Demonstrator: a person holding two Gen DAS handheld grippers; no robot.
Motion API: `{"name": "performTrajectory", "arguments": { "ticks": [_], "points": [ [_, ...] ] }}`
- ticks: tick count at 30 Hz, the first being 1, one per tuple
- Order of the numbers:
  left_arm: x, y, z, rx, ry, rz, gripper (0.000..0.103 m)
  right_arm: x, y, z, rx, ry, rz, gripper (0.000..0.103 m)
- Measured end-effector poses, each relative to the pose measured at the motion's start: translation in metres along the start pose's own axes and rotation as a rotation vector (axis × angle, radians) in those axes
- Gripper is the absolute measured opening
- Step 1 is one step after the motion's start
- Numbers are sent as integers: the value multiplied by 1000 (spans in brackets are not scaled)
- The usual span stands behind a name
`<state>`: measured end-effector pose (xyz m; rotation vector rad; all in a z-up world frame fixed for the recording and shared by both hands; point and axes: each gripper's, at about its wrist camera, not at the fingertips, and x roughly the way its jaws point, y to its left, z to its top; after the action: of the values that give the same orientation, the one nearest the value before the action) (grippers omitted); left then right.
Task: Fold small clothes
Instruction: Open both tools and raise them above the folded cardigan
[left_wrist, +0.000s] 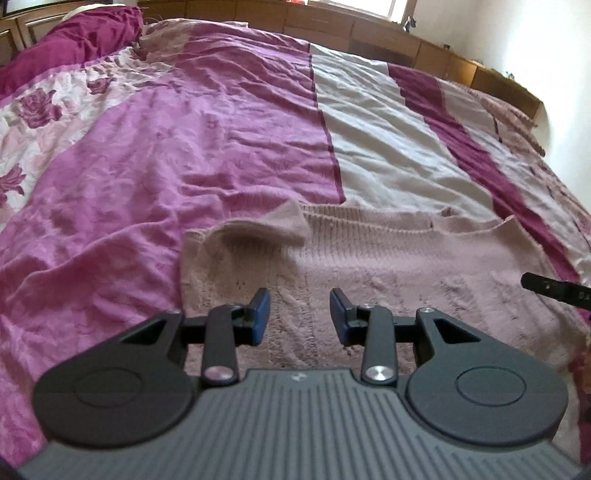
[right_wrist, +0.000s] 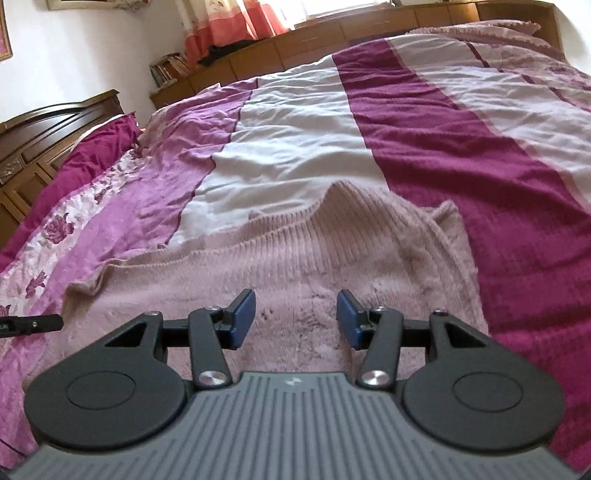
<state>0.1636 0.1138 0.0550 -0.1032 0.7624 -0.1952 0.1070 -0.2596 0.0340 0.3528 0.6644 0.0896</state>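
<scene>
A pale pink knitted sweater (left_wrist: 388, 258) lies spread on the bed, with one corner or sleeve folded over at its far left (left_wrist: 273, 221). My left gripper (left_wrist: 300, 314) is open and empty, just above the sweater's left part. The sweater also shows in the right wrist view (right_wrist: 295, 258), ribbed hem at the far side. My right gripper (right_wrist: 296, 317) is open and empty over the sweater's right part. The tip of the right gripper shows at the right edge of the left wrist view (left_wrist: 554, 290); the tip of the left gripper shows at the left edge of the right wrist view (right_wrist: 33, 325).
The bed is covered by a wrinkled quilt (left_wrist: 184, 147) in pink, white and magenta stripes with a rose print. A magenta pillow (left_wrist: 74, 40) lies at the head. A wooden headboard (right_wrist: 44, 125) and wooden cabinets (left_wrist: 406, 40) line the walls.
</scene>
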Motion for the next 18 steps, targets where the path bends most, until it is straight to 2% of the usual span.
{"name": "performTrajectory", "arguments": {
  "ticks": [6, 13, 18],
  "points": [
    [24, 13, 5, -20, 24, 68, 37, 3, -5, -4, 15, 2, -1, 57],
    [36, 33, 27, -98, -23, 82, 37, 6, -5, -5, 35, -6, -4, 61],
    [45, 46, 42, -174, -45, 141, 37, 3, -4, -2, 41, -11, 2, 62]
  ]
}}
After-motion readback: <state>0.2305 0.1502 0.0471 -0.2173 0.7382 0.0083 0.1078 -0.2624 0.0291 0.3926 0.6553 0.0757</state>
